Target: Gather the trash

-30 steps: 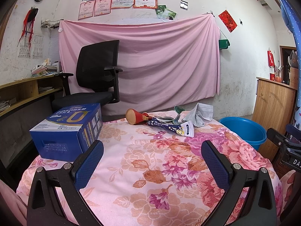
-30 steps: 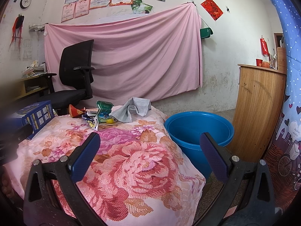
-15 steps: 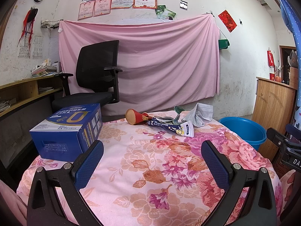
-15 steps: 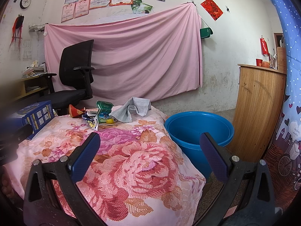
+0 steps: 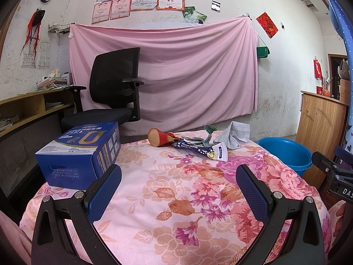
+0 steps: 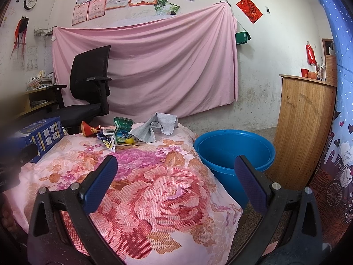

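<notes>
Ahead of both grippers, at the far edge of a table covered in a pink floral cloth, lies a small heap of trash. The left gripper hangs low over the near part of the table, its blue-padded fingers spread wide with nothing between them. The right gripper is likewise spread and empty, hovering over the table's right-hand side.

From the left gripper, the heap sits straight ahead and well apart: a red paper cone, a dark blue wrapper pointing toward the camera, and a crumpled grey paper behind them. A green packet shows more plainly from the right gripper. A blue box stands just ahead of the left finger; whether it counts as trash is unclear.

A blue basin stands on the floor beside the table, ahead of the right gripper's right finger. It probably serves as the bin, placed within easy reach.

Pieces in the heap overlap, so how many there are cannot be told. A blurred dark shape, likely the other tool, blocks the right view's left edge.
</notes>
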### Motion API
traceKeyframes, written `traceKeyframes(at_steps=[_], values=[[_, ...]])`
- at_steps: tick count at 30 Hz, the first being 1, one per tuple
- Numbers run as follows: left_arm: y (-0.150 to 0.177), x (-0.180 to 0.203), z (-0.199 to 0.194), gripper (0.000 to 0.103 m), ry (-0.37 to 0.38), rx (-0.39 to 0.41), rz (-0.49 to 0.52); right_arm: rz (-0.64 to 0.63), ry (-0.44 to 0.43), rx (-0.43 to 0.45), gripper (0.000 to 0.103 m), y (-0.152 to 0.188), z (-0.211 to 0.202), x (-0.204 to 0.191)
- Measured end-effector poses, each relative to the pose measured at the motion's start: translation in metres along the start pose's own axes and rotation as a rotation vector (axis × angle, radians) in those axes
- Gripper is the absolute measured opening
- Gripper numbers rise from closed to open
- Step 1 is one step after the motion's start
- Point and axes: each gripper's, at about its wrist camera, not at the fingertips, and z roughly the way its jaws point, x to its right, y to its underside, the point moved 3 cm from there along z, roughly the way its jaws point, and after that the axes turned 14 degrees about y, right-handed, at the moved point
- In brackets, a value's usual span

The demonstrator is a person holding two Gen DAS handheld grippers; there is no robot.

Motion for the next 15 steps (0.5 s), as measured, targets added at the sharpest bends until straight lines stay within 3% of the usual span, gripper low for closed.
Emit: traceKeyframes(at_steps=[15], values=[[-0.011,0.001,-0.011,0.101,-0.016,0.031,0.010,0.022,-0.009,0.005,0.103,-0.005,0.000,0.000]])
